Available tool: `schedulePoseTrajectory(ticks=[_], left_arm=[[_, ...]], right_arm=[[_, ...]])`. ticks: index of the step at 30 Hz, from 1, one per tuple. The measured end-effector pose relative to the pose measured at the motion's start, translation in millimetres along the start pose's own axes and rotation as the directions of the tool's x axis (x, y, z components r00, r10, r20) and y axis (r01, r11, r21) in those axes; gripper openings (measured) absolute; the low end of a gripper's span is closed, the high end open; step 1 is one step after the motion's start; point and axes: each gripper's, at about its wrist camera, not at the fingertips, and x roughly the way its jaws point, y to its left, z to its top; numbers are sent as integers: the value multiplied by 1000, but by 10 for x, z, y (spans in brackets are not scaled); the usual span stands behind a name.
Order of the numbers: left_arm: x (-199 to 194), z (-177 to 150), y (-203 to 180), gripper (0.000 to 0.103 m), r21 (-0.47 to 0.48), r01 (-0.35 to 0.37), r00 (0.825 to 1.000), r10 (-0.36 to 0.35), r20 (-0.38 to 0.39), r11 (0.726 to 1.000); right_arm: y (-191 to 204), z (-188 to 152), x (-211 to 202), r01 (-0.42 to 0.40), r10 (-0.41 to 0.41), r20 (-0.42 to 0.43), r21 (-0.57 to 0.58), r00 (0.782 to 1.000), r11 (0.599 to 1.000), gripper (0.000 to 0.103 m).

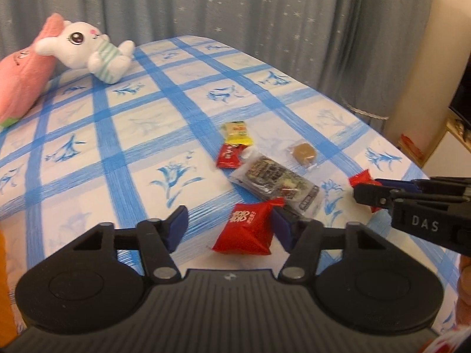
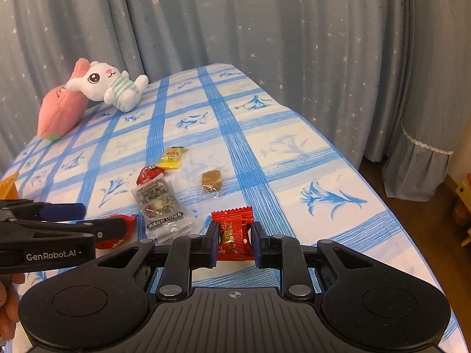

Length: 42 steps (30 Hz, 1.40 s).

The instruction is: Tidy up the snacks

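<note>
Step in hand: gathering snacks off bed (image 1: pixel 123 135).
- Right gripper (image 2: pixel 234 242): fingers clamped on red candy (image 2: pixel 234 235).
- Left gripper (image 1: pixel 229 229): fingers half wide, red packet (image 1: pixel 250 229) between, touching 1 pad only.
- Next, likely: centre packet, close, lift.

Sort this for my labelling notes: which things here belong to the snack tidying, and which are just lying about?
Job:
- red candy in right gripper
- red packet between left gripper jaws
- grey sachet
- yellow packet
- small red packet
- brown sweet

Lying about:
- plush rabbit
- pink cushion
</note>
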Motion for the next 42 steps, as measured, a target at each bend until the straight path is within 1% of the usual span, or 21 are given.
schedulePoseTrajectory(ticks=[1,3,4,6,9,10,17,24,29,32,38,42], left_arm=[[6,3,-12,48,2,13,1000,-13,-5,1000],[20,0,-39,42,6,34,999,-34,-19,999],[24,-5,-61,38,14,36,999,-36,-26,999],[25,-35,-94,32,20,27,999,-27,-36,999],[10,-94,-105,24,-11,17,999,-18,-36,1000],[-1,-113,-113,23,-16,9,999,-9,-31,1000],[-171,-205,-169,21,-65,-40,999,40,-9,997],[-545,-302,-207,21,-124,-98,994,103,32,987],[-860,-389,-232,21,-157,-132,989,141,50,979],[-1066,-450,-213,21,-196,-147,985,161,56,969],[-1492,-555,-193,21,-239,-194,974,217,70,951],[-1755,-625,-164,21,-270,-211,968,240,79,939]], right_arm=[[2,1,1,-2,2,0,2,1000,1000,23],[12,1,2,-6,6,1,2,1000,1000,23],[19,1,5,-7,7,1,1,1000,1000,23],[24,1,5,-11,11,0,3,1000,1000,23],[27,0,-3,-11,11,1,3,1000,1000,23],[29,-1,-2,-11,11,1,1,1000,1000,23],[55,2,-31,-20,20,3,-14,1000,1000,23],[165,-33,-162,-46,47,6,-50,999,998,23],[247,-131,-366,-64,64,3,-65,998,996,23],[303,-189,-505,-77,77,0,-68,997,995,23],[423,-308,-796,-106,106,-5,-82,994,991,23],[522,-341,-996,-127,128,5,-95,992,987,23]])
